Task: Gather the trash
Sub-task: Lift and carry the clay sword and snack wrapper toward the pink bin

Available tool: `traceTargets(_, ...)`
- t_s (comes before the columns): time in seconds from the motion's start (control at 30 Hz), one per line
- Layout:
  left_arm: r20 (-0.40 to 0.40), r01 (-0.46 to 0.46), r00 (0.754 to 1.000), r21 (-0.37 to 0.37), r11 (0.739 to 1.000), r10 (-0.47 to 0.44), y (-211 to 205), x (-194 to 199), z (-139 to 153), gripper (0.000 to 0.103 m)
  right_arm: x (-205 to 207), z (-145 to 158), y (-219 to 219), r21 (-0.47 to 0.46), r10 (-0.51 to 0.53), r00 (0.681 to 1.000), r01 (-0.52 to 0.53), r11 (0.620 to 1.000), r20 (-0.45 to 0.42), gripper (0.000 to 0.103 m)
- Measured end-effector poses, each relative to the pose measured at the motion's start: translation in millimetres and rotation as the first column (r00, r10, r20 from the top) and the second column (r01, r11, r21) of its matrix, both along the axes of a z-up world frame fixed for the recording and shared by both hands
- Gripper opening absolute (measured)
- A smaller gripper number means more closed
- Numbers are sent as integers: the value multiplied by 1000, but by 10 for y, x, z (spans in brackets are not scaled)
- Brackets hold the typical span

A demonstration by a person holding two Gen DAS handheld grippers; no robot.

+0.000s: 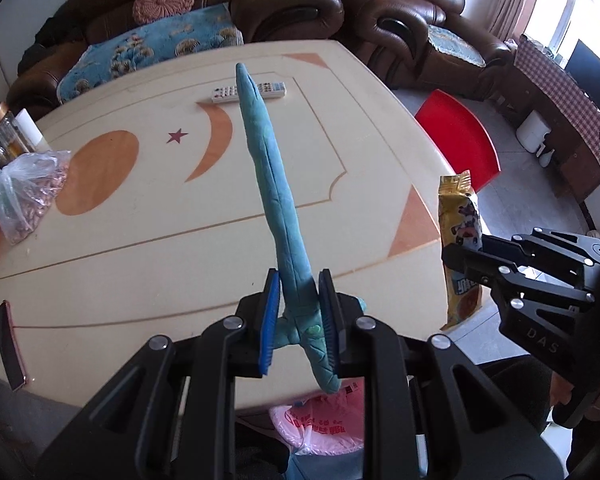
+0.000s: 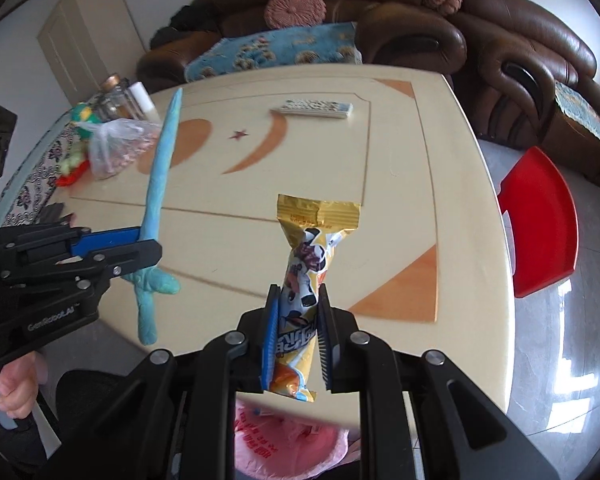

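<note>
Left gripper: clamped on blue clay sword, lifted for binning.
Right gripper: clamped on snack wrapper, above pink trash bag.

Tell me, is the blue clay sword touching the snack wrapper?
Apart. The right wrist view shows bare table between the blue clay sword and the snack wrapper, each held in separate jaws.

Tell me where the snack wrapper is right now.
The snack wrapper is clamped in the right hand-held gripper, held above the table's near edge, over the pink bag below.
</note>
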State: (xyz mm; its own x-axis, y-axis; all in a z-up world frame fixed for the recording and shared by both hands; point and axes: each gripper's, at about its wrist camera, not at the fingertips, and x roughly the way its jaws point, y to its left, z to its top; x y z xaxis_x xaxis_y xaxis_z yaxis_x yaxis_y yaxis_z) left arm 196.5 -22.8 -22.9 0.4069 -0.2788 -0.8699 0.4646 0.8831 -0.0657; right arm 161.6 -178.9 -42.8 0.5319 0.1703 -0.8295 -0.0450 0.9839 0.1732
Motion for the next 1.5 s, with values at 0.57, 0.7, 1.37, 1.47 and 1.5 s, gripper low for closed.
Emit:
traceTargets(0.57,45,73,996,-40,997,-71,243,-1079,61,21,-1179,225,367,18,45,998,-46,999,43,18)
traceTargets(0.7,22,88,996,-37,995,-87,262,-1225,-72,21,-1297,139,408,20,53,998,-54,998,28,18)
traceTargets(1.37,-145,141,980,26,990,-136,228,-1539,-997,21,-1500,-644,570,33,67,990,-64,997,-120,18)
traceTargets(1.47,-180,153,973,40,987,-143,212,-1540,-1170,21,-1489,-809,581,38,65,985,-60,997,-158,18)
traceTargets(1.5,-189,158,971,45,986,-147,206,-1540,-1231,21,-1487,-880,581,40,64,983,-58,997,-172,18)
